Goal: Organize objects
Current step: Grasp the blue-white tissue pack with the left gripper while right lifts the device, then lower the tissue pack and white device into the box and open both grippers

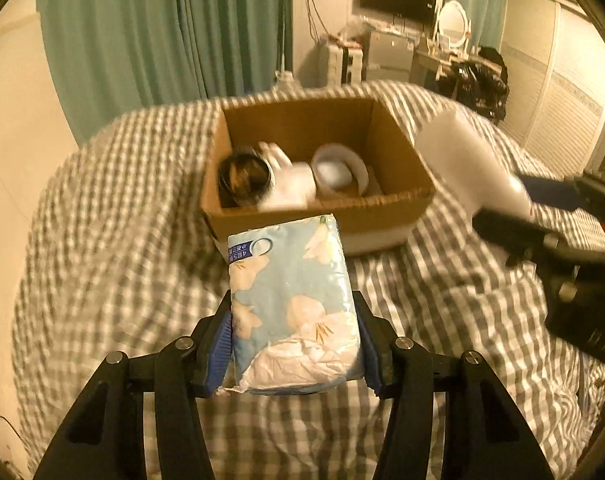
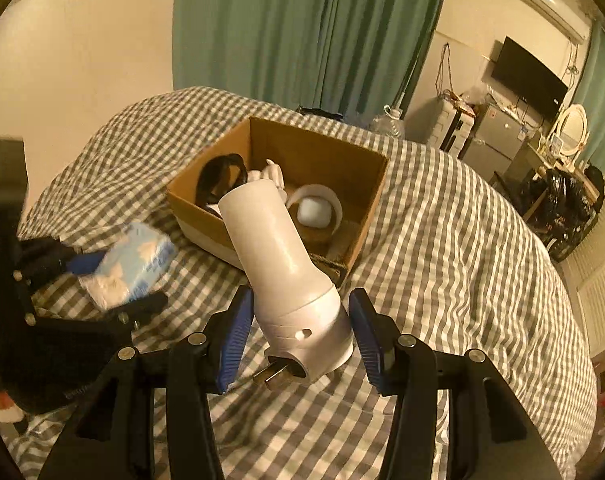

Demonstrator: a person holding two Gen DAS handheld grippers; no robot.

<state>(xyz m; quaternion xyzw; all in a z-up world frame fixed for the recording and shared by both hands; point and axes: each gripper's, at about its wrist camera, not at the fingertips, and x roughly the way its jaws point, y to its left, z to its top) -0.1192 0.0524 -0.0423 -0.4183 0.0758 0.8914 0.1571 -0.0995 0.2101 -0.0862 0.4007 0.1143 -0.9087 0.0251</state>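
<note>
My left gripper (image 1: 294, 344) is shut on a light-blue flowered tissue pack (image 1: 292, 304), held above the checked bedspread just short of the cardboard box (image 1: 322, 216). The pack also shows in the right wrist view (image 2: 130, 268). My right gripper (image 2: 300, 324) is shut on the base of a white cylindrical appliance (image 2: 274, 252), which points toward the box (image 2: 366, 200); it appears blurred in the left wrist view (image 1: 470, 164). The box holds a roll of white tape (image 2: 318, 208), a black cord (image 2: 222, 176) and a white object.
The box sits on a bed with a grey-and-white checked cover (image 2: 462, 248). Green curtains (image 2: 302, 28) hang behind. A TV (image 2: 528, 78), a mirror, a small fridge and clutter stand at the far right wall.
</note>
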